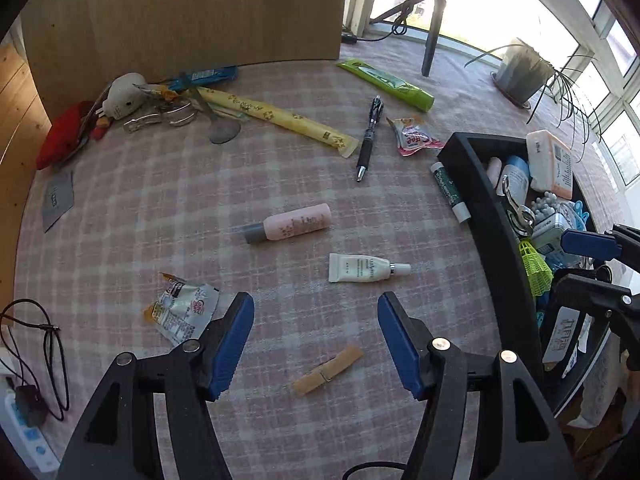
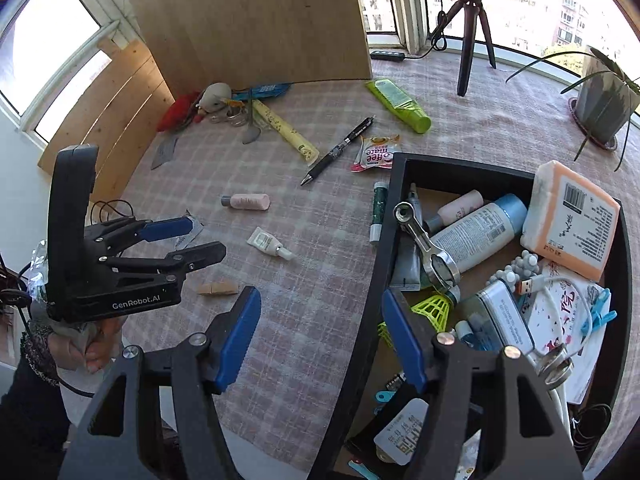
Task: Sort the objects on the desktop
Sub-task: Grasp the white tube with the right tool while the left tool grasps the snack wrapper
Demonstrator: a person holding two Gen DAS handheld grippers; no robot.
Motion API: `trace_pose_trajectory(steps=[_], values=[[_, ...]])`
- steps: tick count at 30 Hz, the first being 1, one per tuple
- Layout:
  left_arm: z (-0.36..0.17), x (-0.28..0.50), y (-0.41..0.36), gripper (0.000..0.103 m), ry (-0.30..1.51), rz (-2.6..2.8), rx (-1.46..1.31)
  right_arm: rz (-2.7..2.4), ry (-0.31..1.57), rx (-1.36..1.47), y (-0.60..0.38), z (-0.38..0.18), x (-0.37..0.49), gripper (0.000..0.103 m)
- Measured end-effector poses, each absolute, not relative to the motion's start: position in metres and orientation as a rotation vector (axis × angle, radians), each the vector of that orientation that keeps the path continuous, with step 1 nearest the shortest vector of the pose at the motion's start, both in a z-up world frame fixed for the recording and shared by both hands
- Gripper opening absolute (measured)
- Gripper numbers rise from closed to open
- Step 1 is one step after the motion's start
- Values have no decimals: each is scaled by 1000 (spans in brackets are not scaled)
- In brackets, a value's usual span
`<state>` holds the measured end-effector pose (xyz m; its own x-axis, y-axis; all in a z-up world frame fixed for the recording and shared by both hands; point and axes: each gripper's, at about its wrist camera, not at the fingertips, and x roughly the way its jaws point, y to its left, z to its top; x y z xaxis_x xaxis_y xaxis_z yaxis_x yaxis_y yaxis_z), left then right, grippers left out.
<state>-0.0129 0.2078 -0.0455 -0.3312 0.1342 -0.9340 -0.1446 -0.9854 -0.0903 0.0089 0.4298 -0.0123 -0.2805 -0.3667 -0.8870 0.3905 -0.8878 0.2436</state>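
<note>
Now the left gripper (image 1: 316, 320) is gaping wide and empty above the tan wooden clothespin (image 1: 328, 370); the right gripper (image 2: 320, 320), at three o'clock, is likewise gaping empty over the black rectangular tray's rim (image 2: 384, 240).

Sunlit windows (image 2: 520, 4) curve behind a checked tablecloth (image 1: 280, 184), a wooden board (image 1: 180, 12) and a potted plant (image 2: 604, 108)

Home sunroom or enclosed balcony: curved windows (image 2: 532, 4) onto apartment blocks, potted plant (image 2: 604, 108), checked tablecloth (image 1: 280, 184) strewn with toiletries.
</note>
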Motion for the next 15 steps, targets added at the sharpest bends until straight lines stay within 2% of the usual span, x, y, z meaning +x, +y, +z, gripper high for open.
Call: trace_pose_trajectory(steps=[9, 12, 15], values=[[-79, -17, 144, 68, 41, 2409, -1834, -2059, 317, 1556, 352, -56, -14, 62], [-88, -21, 135, 76, 49, 2365, -1849, -2010, 400, 1580, 335, -72, -21, 62], [-96, -25, 130, 76, 73, 2345, -1867, -1964, 450, 1621, 322, -88, -28, 62]])
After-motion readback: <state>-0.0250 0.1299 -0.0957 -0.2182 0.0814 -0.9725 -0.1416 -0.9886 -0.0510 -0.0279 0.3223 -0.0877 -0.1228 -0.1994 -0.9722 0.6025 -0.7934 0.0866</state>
